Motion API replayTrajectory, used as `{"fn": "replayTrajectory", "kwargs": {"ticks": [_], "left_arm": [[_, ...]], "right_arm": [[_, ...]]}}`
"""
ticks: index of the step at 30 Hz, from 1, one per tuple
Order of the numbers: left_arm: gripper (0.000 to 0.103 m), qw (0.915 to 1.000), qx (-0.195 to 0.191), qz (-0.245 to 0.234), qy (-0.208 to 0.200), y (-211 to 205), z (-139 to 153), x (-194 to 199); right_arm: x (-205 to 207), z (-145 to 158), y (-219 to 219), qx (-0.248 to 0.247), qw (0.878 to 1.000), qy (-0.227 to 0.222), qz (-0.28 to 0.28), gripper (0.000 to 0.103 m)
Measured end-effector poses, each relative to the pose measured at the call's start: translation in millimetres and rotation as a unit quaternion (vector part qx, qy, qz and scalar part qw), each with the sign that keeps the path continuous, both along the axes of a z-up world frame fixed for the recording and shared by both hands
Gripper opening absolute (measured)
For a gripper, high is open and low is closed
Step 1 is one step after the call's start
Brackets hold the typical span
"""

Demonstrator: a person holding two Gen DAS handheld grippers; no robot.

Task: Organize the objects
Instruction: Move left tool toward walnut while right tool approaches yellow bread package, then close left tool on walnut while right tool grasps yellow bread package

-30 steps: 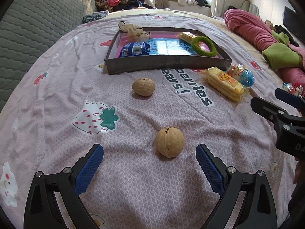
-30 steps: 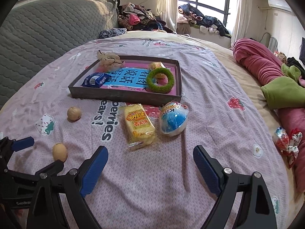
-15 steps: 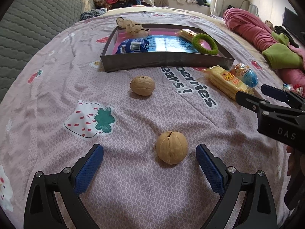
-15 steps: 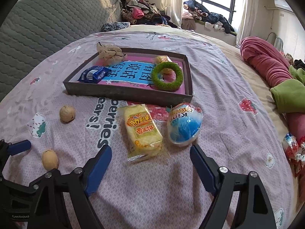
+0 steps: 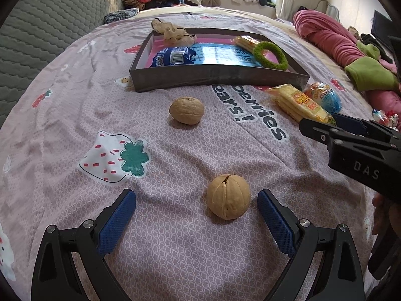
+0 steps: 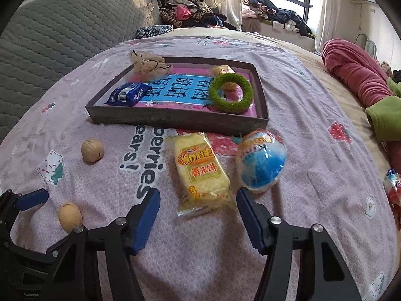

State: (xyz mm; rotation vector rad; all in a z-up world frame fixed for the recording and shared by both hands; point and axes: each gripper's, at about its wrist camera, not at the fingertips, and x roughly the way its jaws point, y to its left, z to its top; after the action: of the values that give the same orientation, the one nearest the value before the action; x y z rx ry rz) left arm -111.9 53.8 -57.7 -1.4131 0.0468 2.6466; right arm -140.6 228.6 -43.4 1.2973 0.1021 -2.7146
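Observation:
A dark shallow tray (image 5: 220, 76) (image 6: 175, 118) lies on the pink bedspread and holds a blue packet (image 6: 127, 94), a green ring (image 6: 230, 92), a yellow snack and a beige cloth item. Two walnuts lie in front of it. My left gripper (image 5: 196, 204) is open, its jaws either side of the near walnut (image 5: 228, 199), not touching it. The far walnut (image 5: 186, 110) lies beyond. My right gripper (image 6: 198, 202) is open around the near end of a yellow cracker pack (image 6: 200, 173). A blue egg-shaped toy (image 6: 262, 161) lies just to its right.
A grey quilted headboard (image 6: 62, 32) stands at the left. A rolled pink blanket (image 6: 356, 72) and green cloth (image 6: 383, 120) lie at the right. A small wrapped candy (image 6: 393, 188) lies near the right edge. Clothes are heaped by the window.
My right gripper has moved forward and down until its jaws flank the cracker pack. My left gripper has crept closer to the near walnut. Both stay open.

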Motion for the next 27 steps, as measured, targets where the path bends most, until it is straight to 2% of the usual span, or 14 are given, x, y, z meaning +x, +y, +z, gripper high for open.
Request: {"fn": "replayTrajectory", "kwargs": {"ticks": [7, 12, 21, 22, 23, 25, 27], "left_arm": [[0.098, 1.0, 0.002, 0.004, 0.002, -3, -2, -3], [0.097, 1.0, 0.002, 0.004, 0.004, -2, -3, -5], [0.089, 0.9999, 0.016, 0.002, 0.002, -3, -2, -5], [0.081, 0.9999, 0.017, 0.002, 0.003, -3, -1, -5], [0.068, 0.9998, 0.017, 0.002, 0.004, -3, 0, -4], [0.056, 0.9999, 0.016, 0.002, 0.006, -3, 2, -3], [0.052, 0.9998, 0.019, -0.001, 0.003, -2, 2, -3]], "right_arm": [[-11, -4, -7, -0.003, 1.0, -0.006, 0.008, 0.057], [-20, -11, -7, -0.009, 1.0, -0.017, 0.005, 0.047], [-29, -12, -7, -0.019, 1.0, -0.017, 0.005, 0.045], [-30, -12, -8, -0.02, 1.0, -0.017, 0.006, 0.045], [-31, -12, -9, -0.019, 1.0, -0.017, 0.007, 0.045], [-31, -11, -10, -0.021, 1.0, -0.013, 0.007, 0.044], [-31, -10, -10, -0.024, 1.0, -0.014, 0.008, 0.044]]}}
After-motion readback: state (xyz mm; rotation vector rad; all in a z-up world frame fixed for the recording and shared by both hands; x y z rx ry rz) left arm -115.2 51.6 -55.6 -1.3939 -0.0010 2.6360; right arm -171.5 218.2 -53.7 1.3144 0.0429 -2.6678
